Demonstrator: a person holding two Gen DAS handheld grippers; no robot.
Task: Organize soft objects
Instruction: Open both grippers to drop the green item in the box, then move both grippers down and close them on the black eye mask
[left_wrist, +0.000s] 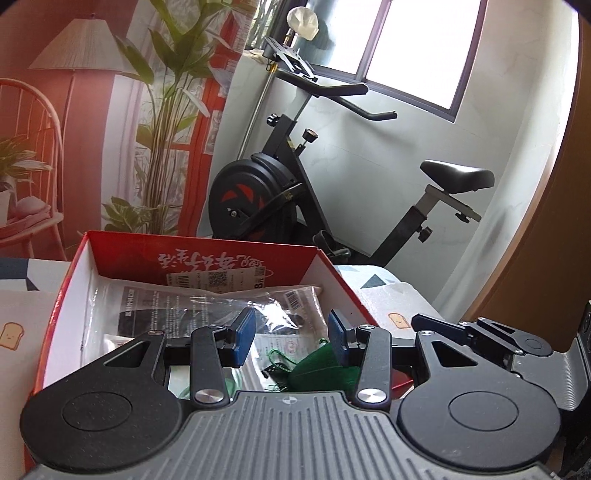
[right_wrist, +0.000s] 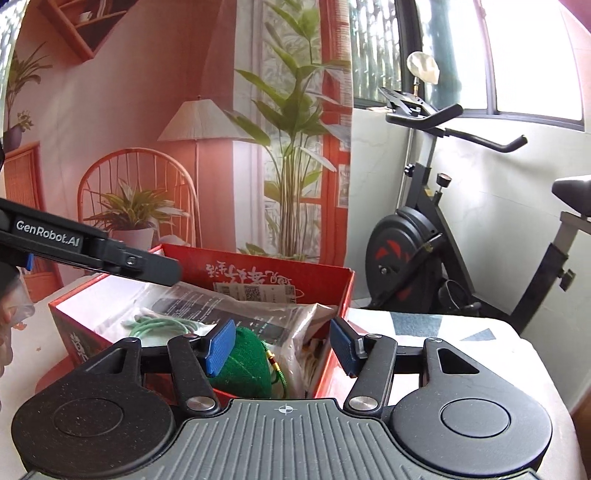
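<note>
A red cardboard box (left_wrist: 207, 254) with white inner walls stands on the table and also shows in the right wrist view (right_wrist: 266, 267). Inside lie clear plastic packets (left_wrist: 192, 306), a green drawstring pouch (left_wrist: 317, 371) and a pale green cable (right_wrist: 162, 325). My left gripper (left_wrist: 291, 339) is open and empty above the box's near side, over the packets and pouch. My right gripper (right_wrist: 282, 345) is open and empty at the box's near right corner, with the green pouch (right_wrist: 243, 365) just behind its left finger. The left gripper's body (right_wrist: 92, 247) crosses the right view above the box.
The table has a white cloth with toast prints (left_wrist: 11, 332) and blue triangles (right_wrist: 417, 325). An exercise bike (left_wrist: 280, 199) stands behind the table by a white wall and window. A printed backdrop with lamp, chair and plants (right_wrist: 192, 147) hangs at the back left.
</note>
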